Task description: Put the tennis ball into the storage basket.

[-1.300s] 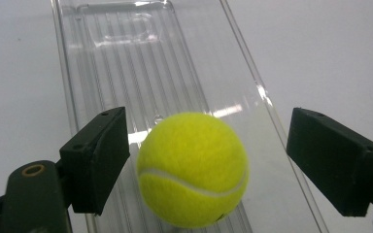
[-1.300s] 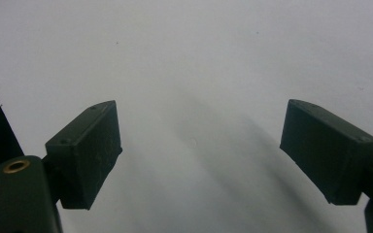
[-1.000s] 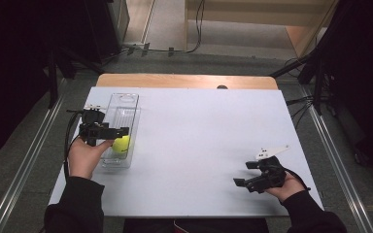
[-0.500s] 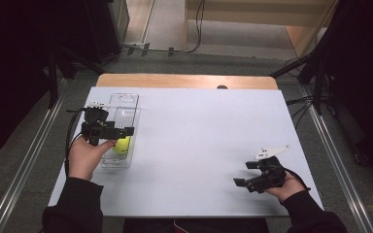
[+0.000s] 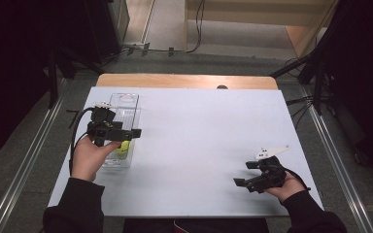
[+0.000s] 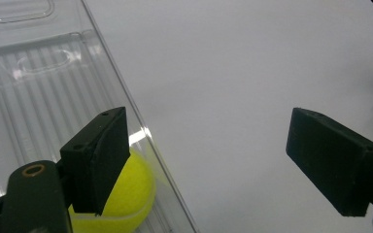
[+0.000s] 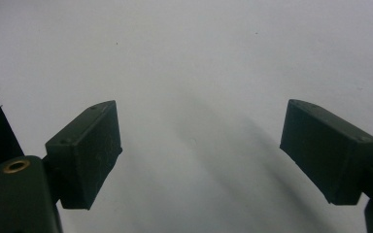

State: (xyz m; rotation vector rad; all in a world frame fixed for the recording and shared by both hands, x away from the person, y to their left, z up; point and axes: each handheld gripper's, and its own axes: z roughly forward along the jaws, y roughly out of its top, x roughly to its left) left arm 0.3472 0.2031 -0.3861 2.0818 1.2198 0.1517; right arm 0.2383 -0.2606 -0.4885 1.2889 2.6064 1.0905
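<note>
Two grippers work this table (image 5: 194, 145), and I read them from above and along their own jaws. My left gripper (image 5: 126, 132) hovers over the near end of a clear plastic tray (image 5: 126, 104) at the left edge; its jaws stand apart with nothing between them, one jaw over the tray, the other over bare table. The tennis ball (image 6: 121, 194) lies inside the tray at its near end, close against the long side wall, just under that left jaw and untouched by it. I judge the ball has been set down there, the tray's walls keeping a round thing from rolling off. My right gripper (image 5: 246, 180) rests low at the near right corner, well apart from the tray, jaws wide and empty above plain white surface, apparently parked out of the way.

Materials: the tray is rigid, transparent and ribbed along its floor, with a glossy rim that catches light. The ball is yellow felt, matt, with a pale seam. The jaws (image 7: 85, 150) are flat black blocks with blunt edges. The tabletop is smooth, matt white.
</note>
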